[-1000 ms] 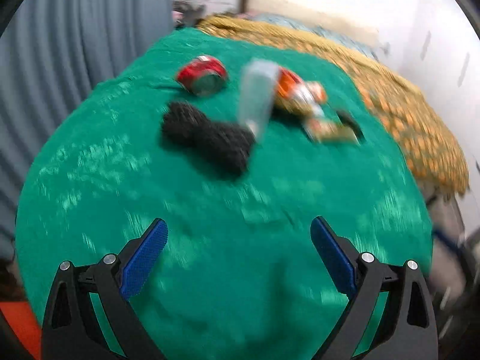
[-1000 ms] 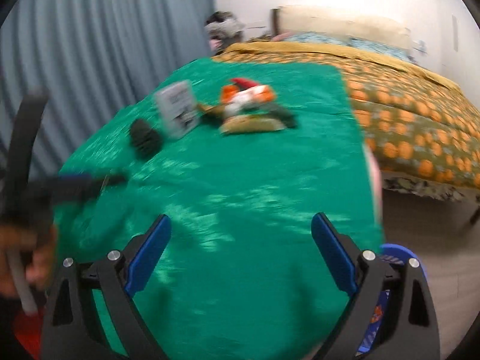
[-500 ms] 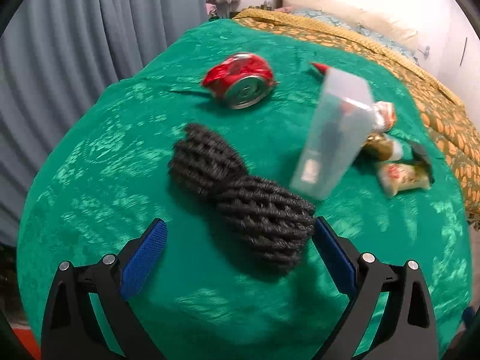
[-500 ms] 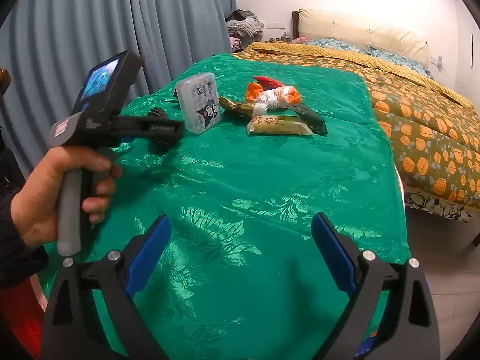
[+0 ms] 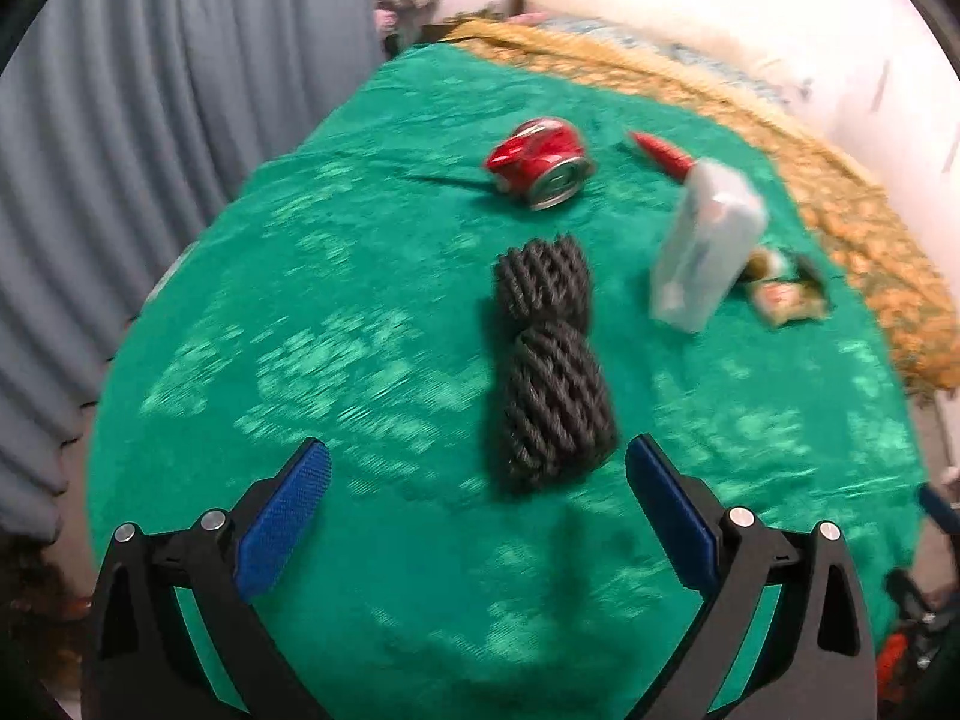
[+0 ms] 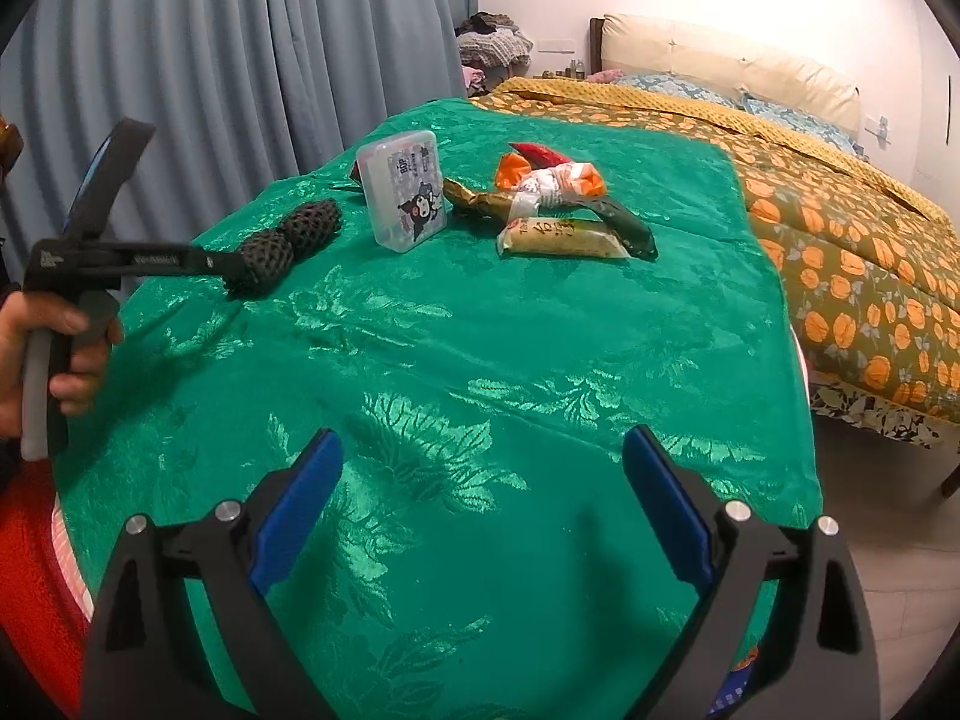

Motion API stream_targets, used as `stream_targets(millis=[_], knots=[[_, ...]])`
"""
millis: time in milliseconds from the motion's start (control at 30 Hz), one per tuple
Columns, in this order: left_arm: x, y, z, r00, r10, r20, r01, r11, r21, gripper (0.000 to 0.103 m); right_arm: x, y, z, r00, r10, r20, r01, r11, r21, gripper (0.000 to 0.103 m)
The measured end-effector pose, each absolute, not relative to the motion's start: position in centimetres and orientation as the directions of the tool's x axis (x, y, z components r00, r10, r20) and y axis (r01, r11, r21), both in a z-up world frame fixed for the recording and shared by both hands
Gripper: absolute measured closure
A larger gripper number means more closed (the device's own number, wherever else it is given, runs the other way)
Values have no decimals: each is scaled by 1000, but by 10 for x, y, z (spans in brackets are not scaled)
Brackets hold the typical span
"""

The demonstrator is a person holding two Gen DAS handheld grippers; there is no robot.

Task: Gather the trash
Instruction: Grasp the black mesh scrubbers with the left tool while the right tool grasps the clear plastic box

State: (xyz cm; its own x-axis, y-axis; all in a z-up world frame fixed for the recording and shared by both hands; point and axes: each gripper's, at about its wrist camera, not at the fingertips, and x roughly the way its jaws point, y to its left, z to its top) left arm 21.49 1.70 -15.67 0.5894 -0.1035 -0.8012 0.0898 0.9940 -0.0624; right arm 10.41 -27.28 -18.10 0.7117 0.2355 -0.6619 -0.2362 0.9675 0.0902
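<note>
A tabletop draped in a shiny green brocade cloth [image 6: 540, 372] carries a scatter of trash. The left tongs [image 5: 478, 483], black with blue ribbed pads [image 5: 282, 519], are spread wide and empty, with the near end of a black twisted foam-net sleeve [image 5: 552, 360] lying flat on the cloth between and just ahead of their tips. From the right wrist view the same sleeve [image 6: 288, 243] shows at the end of the left tongs [image 6: 225, 267], which a hand [image 6: 45, 354] holds by a grey grip; whether the tips touch it cannot be told.

Beyond the sleeve lies a crushed red drink can [image 5: 540, 162] on its side, its silver end facing the camera. To the right stands a clear plastic box with a cartoon sticker [image 6: 405, 198], upright on its edge. Just beside the box sits a cluster of wrappers: a beige snack packet with printed characters [image 6: 561, 237], a dark green wrapper [image 6: 627, 225] touching it, an orange-and-white crumpled wrapper [image 6: 552, 180], and a red pointed wrapper [image 6: 537, 151] behind.

The right tongs [image 6: 480, 480] are also wide apart and hold nothing, hovering over bare cloth at the near edge, well apart from the trash. A bed with an orange pumpkin-print quilt [image 6: 840, 228] stands beside the tabletop, and grey-blue curtains [image 6: 240, 60] hang at the left.
</note>
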Motion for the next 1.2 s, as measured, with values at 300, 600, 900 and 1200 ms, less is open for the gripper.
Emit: stream_targets(millis=[300, 600, 900, 1200], knots=[[268, -7, -180, 534, -149, -832, 188, 981, -54, 6, 106, -292, -180, 727, 182, -662, -179, 981, 72, 11], [274, -8, -190, 572, -113, -813, 197, 980, 2, 41, 118, -303, -185, 702, 127, -700, -125, 991, 55, 11], [261, 4, -182, 557, -145, -818, 165, 984, -62, 68, 194, -239, -143, 681, 167, -713, -193, 980, 45, 11], [249, 17, -175, 557, -126, -821, 152, 987, -49, 68, 312, -152, -121, 648, 131, -751, -114, 991, 75, 12]])
